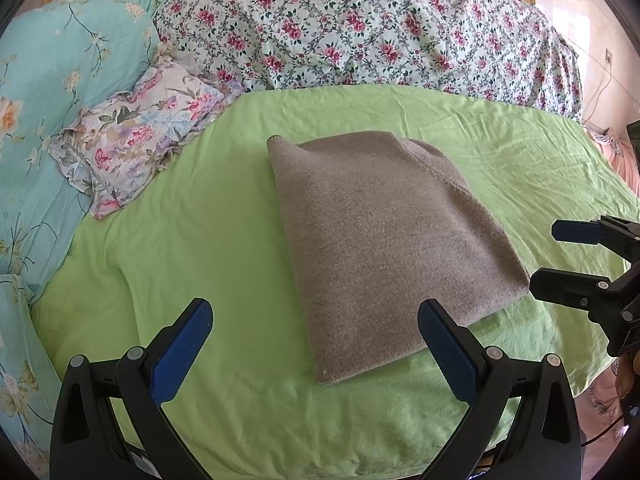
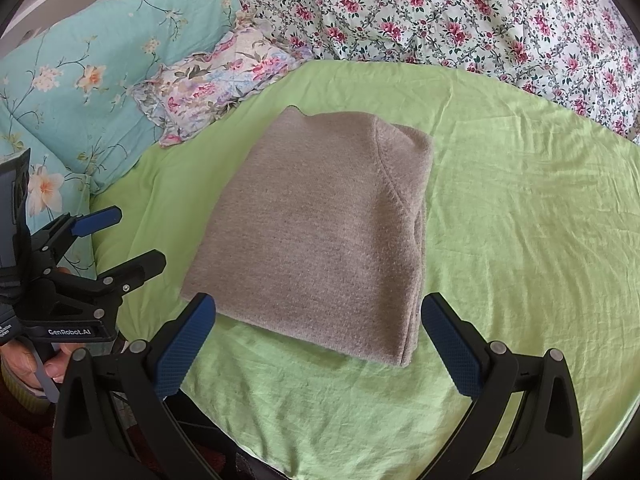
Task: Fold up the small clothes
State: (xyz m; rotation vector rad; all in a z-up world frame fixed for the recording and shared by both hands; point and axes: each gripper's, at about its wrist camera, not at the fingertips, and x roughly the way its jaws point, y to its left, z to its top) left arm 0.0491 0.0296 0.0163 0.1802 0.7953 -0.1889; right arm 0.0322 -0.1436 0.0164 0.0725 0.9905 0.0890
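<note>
A grey-brown knitted garment (image 1: 384,240) lies folded into a neat rectangle on the green sheet (image 1: 200,240); it also shows in the right wrist view (image 2: 320,232). My left gripper (image 1: 316,316) is open and empty, hovering at the garment's near edge. My right gripper (image 2: 318,312) is open and empty, also over the near edge of the garment. The right gripper (image 1: 548,256) shows at the right edge of the left wrist view, open. The left gripper (image 2: 136,236) shows at the left of the right wrist view, open, held by a hand.
A small floral pillow (image 1: 140,136) and a turquoise floral quilt (image 1: 48,92) lie to the left. A pink-flowered blanket (image 1: 360,28) is heaped at the back. The green sheet (image 2: 520,240) spreads right of the garment.
</note>
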